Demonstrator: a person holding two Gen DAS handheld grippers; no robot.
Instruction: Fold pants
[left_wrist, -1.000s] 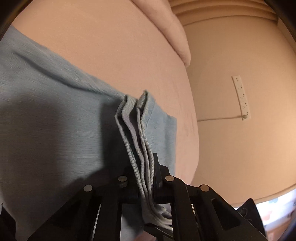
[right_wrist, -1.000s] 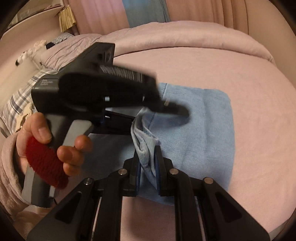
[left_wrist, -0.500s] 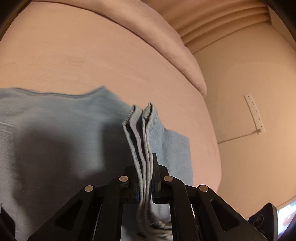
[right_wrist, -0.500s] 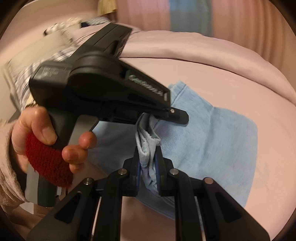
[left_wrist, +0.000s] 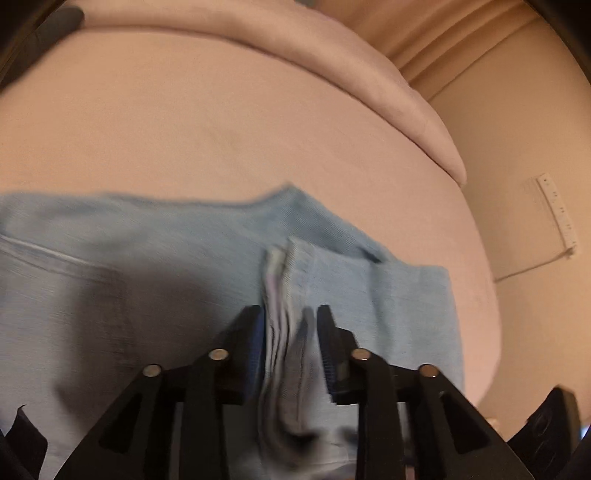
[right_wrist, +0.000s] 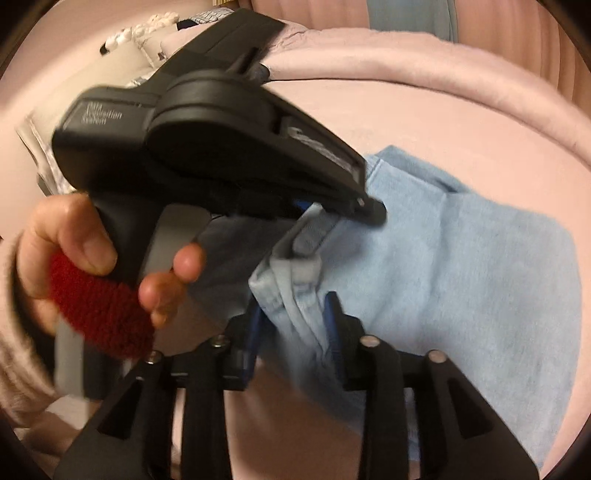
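Light blue pants (left_wrist: 147, 258) lie spread on the pink bed (left_wrist: 221, 110). A bunched, layered edge of them (left_wrist: 291, 288) stands up between the jaws of my left gripper (left_wrist: 290, 325), which are opening; the cloth sits loose with a gap at the right pad. In the right wrist view the pants (right_wrist: 480, 277) cover the right half, and another bunch of the edge (right_wrist: 291, 291) sits between the opening jaws of my right gripper (right_wrist: 293, 314). The left gripper's black body (right_wrist: 207, 147) hangs just above, held by a hand (right_wrist: 74, 240).
A rolled pink duvet (left_wrist: 332, 55) runs along the bed's far side. A white power strip (left_wrist: 554, 218) lies on the beige floor past the bed's right edge. Plaid pillows (right_wrist: 48, 155) sit at the far left, and curtains (right_wrist: 498, 14) hang behind.
Both grippers were shut on the bunched pants edge and their jaws now stand apart, with the cloth slack between them. Both have swung across the bed, over the spread part of the pants.
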